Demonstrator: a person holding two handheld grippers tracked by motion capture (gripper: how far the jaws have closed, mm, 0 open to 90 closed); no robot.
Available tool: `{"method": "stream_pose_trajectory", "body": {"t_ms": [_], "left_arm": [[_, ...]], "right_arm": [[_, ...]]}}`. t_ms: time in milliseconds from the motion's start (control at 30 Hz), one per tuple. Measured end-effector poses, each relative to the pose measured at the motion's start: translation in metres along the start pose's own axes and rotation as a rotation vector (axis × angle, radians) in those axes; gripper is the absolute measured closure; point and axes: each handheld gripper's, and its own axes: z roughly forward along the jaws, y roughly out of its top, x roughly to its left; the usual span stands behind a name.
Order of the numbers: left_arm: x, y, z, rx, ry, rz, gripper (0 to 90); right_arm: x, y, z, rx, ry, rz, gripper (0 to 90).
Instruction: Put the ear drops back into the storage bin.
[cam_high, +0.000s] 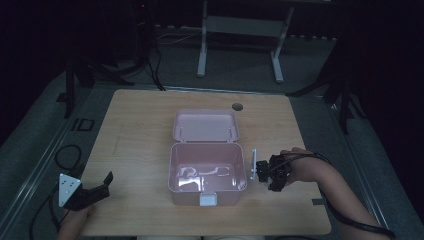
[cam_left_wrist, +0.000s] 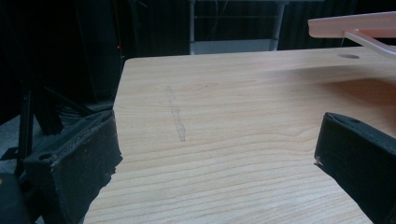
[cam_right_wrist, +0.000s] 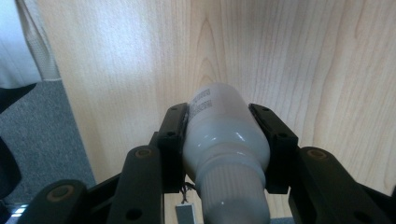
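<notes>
- In the right gripper view, the white bottle runs off the bottom edge; its small label print is too blurred to read.
- In the left gripper view, the pink box lid is cut by the right edge.
- In the high view, the pale items inside the pink box are too dim to identify.
</notes>
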Motion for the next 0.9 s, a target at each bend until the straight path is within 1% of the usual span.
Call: {"method": "stream_pose_trajectory", "body": {"t_ms": [33,100,167,267,333,367,400,500,567,667,900], "left_arm": [[0.000,0.000,0.000,0.000,0.000,0.000,0.4],[0.000,0.000,0.000,0.000,0.000,0.000,0.4],[0.000,0.000,0.000,0.001,0.000,0.000,0.4],[0.000,0.000,0.000,0.000,0.000,0.001,0.4],[0.000,0.000,0.000,0.000,0.000,0.000,0.4],[0.000,0.000,0.000,0.000,0.000,0.000,0.4],[0.000,0.000,0.000,0.000,0.000,0.002,0.4],[0.000,0.000,0.000,0.001,0.000,0.000,0.4],[0.000,0.000,0.000,0.001,0.000,0.000,0.4],[0.000,0.000,0.000,0.002,0.000,0.000,0.4],[0.000,0.000,0.000,0.002,-0.002,0.000,0.4]], "right_arm": [[0.001,0.001,-0.003,0.002,0.005,0.004,59.5],[0.002,0.002,-0.008,0.008,-0.004,0.000,59.5],[0.003,0.003,-0.013,0.011,0.002,0.015,59.5],[0.004,0.005,-0.022,0.007,0.009,0.028,59.5],[0.004,0.006,-0.029,-0.001,0.005,0.028,59.5],[0.004,0.006,-0.029,-0.001,0.005,0.028,59.5],[0.004,0.007,-0.040,-0.019,0.002,0.038,59.5],[0.003,0.009,-0.050,-0.023,-0.005,0.033,59.5],[0.003,0.010,-0.054,-0.024,-0.006,0.034,59.5],[0.003,0.017,-0.065,-0.032,-0.014,0.027,59.5],[0.003,0.029,-0.074,-0.028,-0.012,0.006,59.6]]}}
